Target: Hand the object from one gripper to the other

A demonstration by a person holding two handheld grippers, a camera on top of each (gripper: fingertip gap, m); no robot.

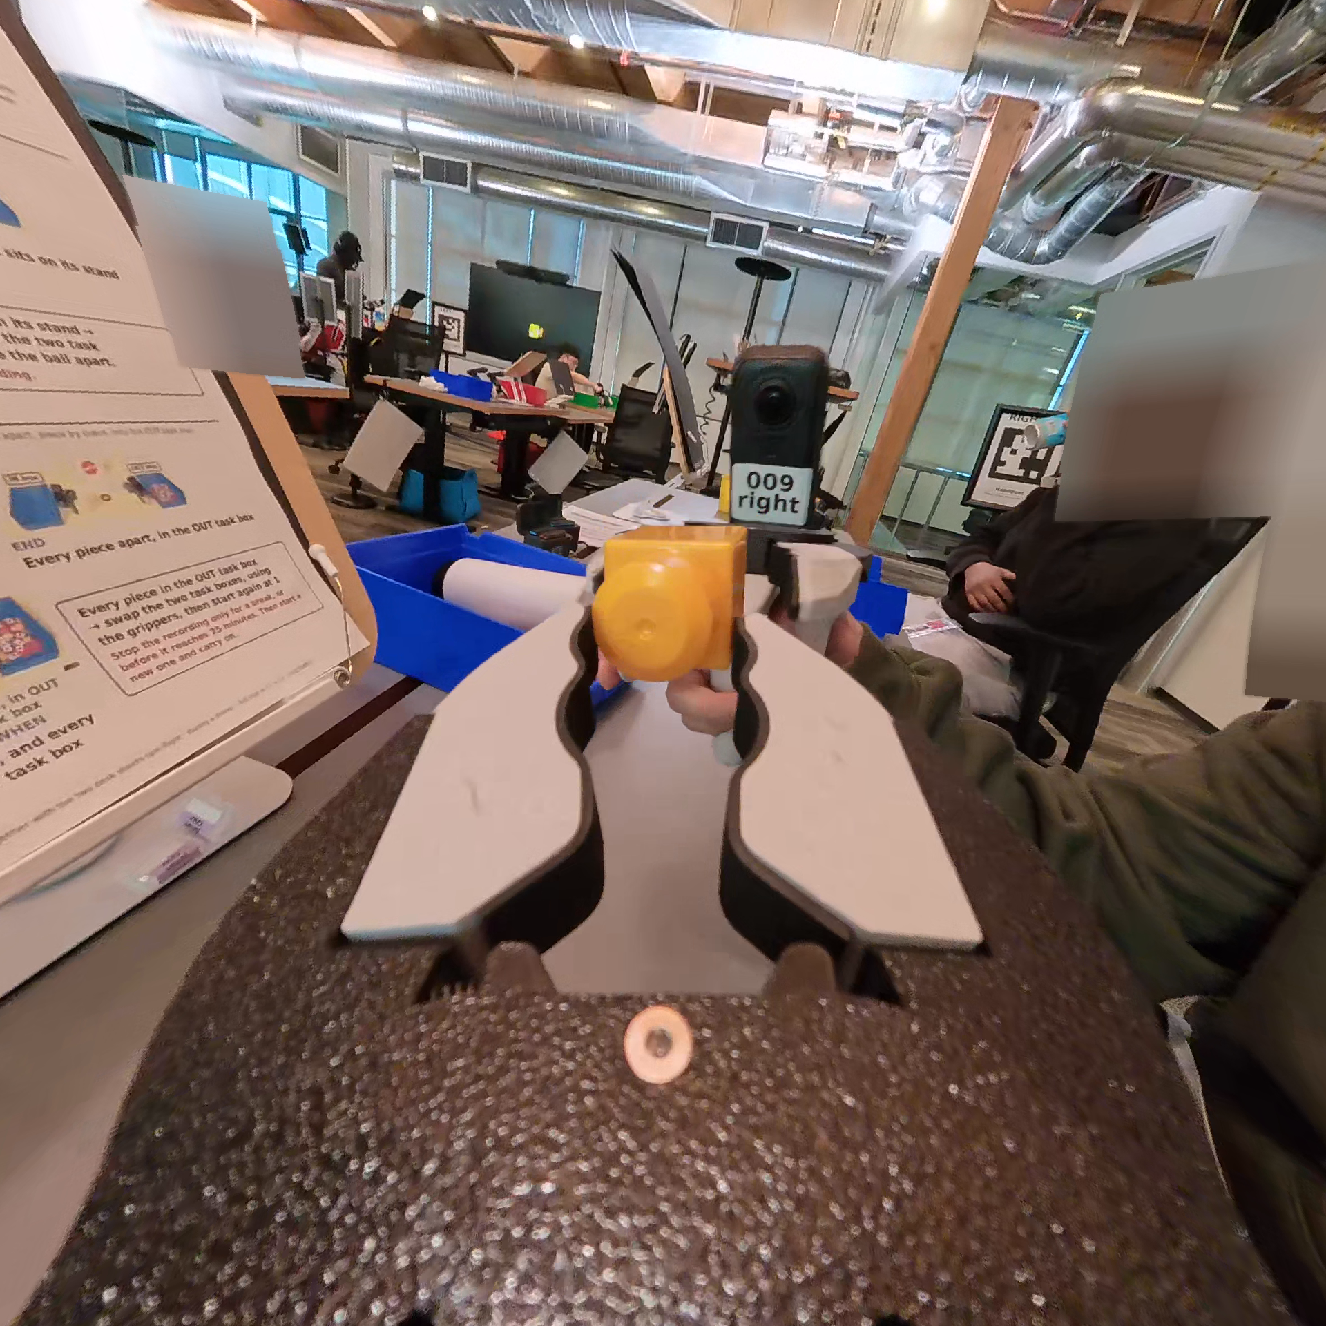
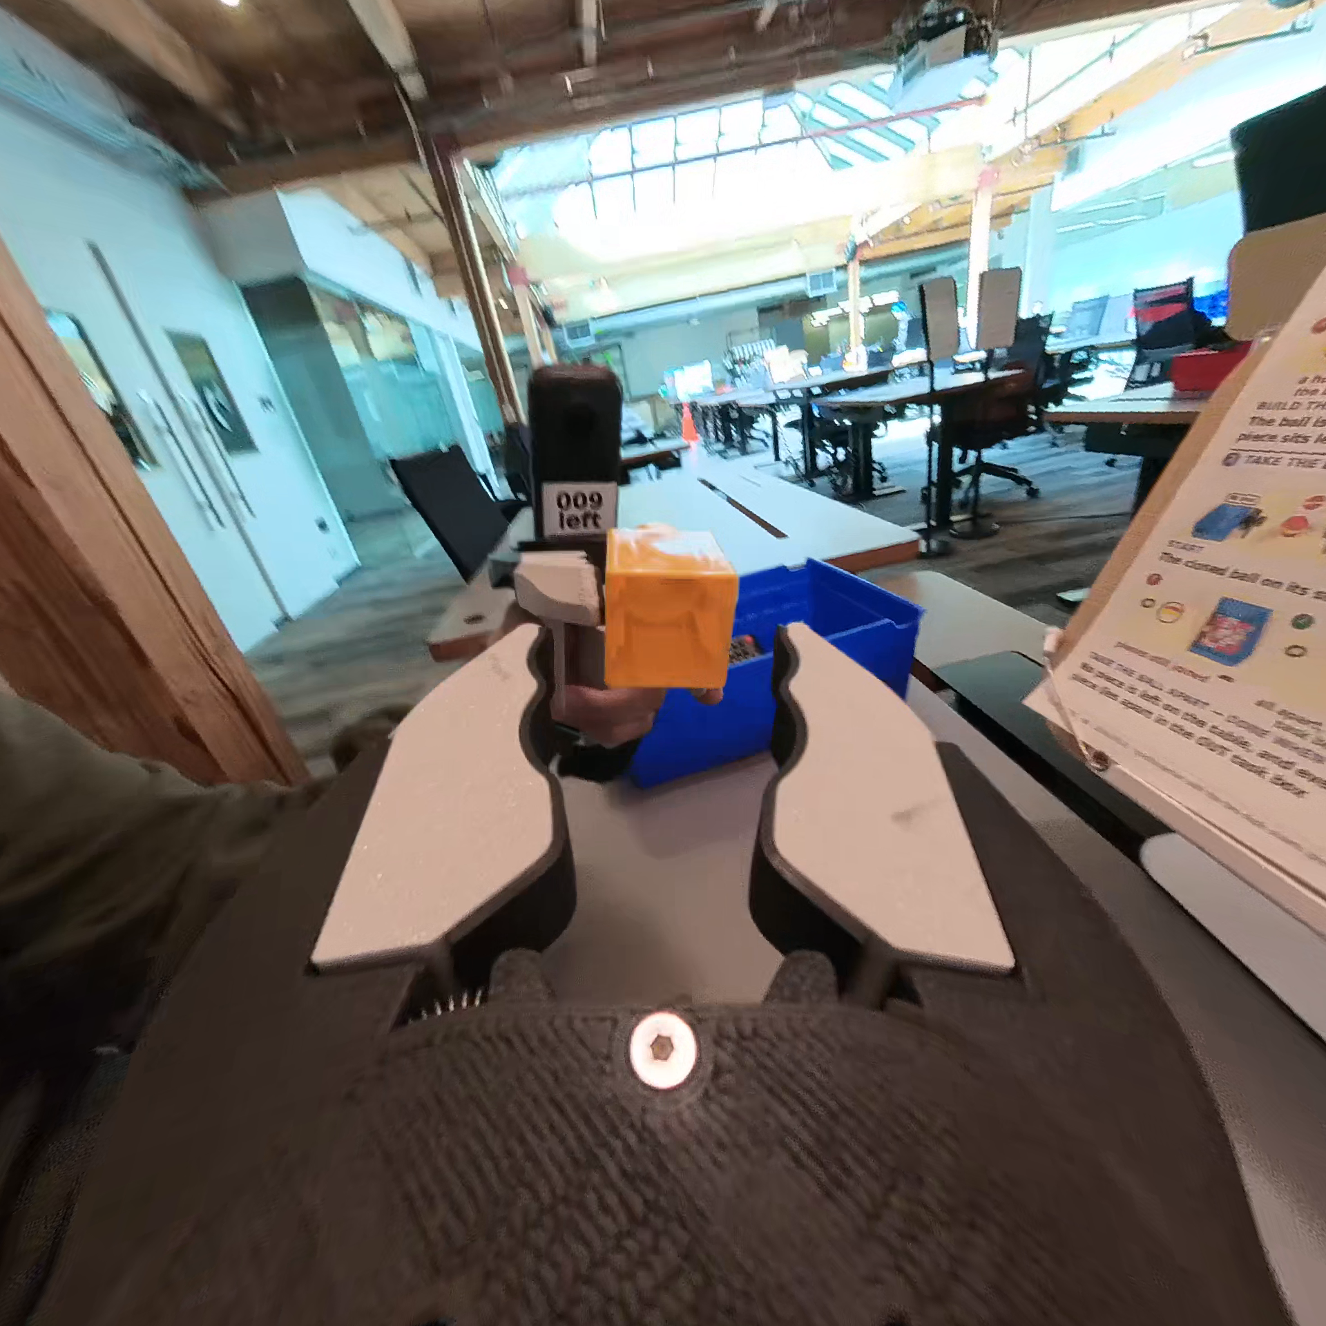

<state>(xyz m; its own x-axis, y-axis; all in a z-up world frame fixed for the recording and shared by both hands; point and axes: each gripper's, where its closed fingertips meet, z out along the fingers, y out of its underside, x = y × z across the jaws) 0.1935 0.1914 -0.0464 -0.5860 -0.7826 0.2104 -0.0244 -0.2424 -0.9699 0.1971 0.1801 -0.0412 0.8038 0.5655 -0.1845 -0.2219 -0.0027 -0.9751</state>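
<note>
- Left tongs [image 1: 664, 638]: pale grey fingers drawn in and clamped on the orange plastic cube-shaped block [image 1: 667, 603]. The wavy inner pads press its two side faces right at the fingertips.
- The block's round domed knob faces back toward the left wrist camera. The block is held in the air above the grey surface [image 1: 107, 1004].
- Right tongs [image 2: 660, 642]: fingers spread wide apart, holding nothing.
- In the right wrist view the orange block [image 2: 671, 610] sits in line with the gap, with clear daylight between it and each right fingertip. No contact is visible.
- One grey finger of the left tongs lies against the block's left face in that view; the other finger is hidden behind the block.
- The two tongs face each other nose to nose. How far the block reaches in between the right fingers cannot be told.
- A bare hand [image 1: 699, 699] in an olive sleeve [image 1: 1076, 789] grips the right handle below the block.
- Blue plastic bin [image 1: 430, 617] stands on the surface just beyond the tongs, with a white cylindrical roll [image 1: 495, 595] lying in it. In the right wrist view its near wall [image 2: 847, 646] is directly behind and below the block.
- Printed instruction sheet in a clear stand [image 1: 143, 502] bounds one side of the working area.
- Open surface lies under both tongs.
</note>
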